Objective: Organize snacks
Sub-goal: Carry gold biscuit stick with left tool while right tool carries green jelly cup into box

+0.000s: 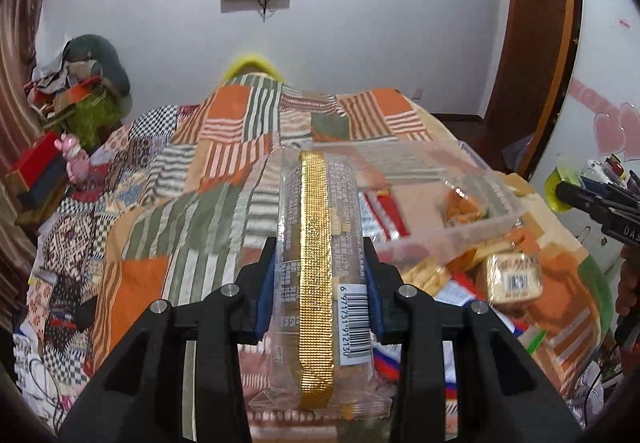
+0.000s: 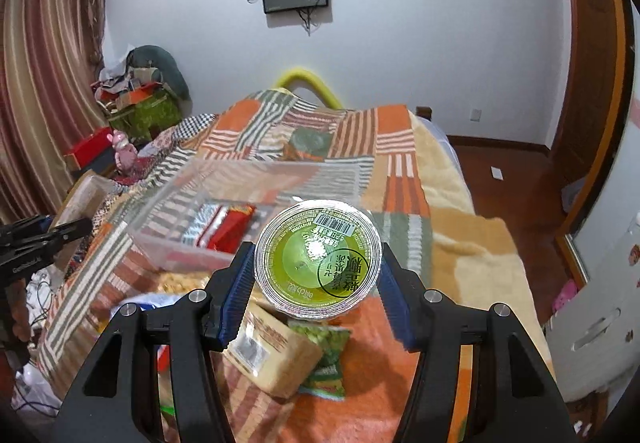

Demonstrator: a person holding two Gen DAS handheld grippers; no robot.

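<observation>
My left gripper (image 1: 320, 283) is shut on a long clear snack packet with a gold stripe (image 1: 316, 263) and holds it above the bed, its far end at the near-left rim of a clear plastic bin (image 1: 452, 239). My right gripper (image 2: 316, 283) is shut on a round green jelly cup (image 2: 318, 259), held above the bed just right of the same bin (image 2: 180, 247). The bin holds a red packet (image 2: 230, 223) and an orange snack (image 1: 460, 209). Loose snacks lie in front of the bin: a tan wrapped cake (image 2: 276, 351), a green packet (image 2: 328, 359), a gold-wrapped block (image 1: 514, 275).
A patchwork quilt (image 1: 224, 179) covers the bed. Boxes and a pink toy (image 1: 74, 159) crowd the left side. A wooden door (image 2: 592, 55) and wood floor (image 2: 512, 183) lie to the right. The other gripper shows at each view's edge (image 1: 600, 207) (image 2: 36, 239).
</observation>
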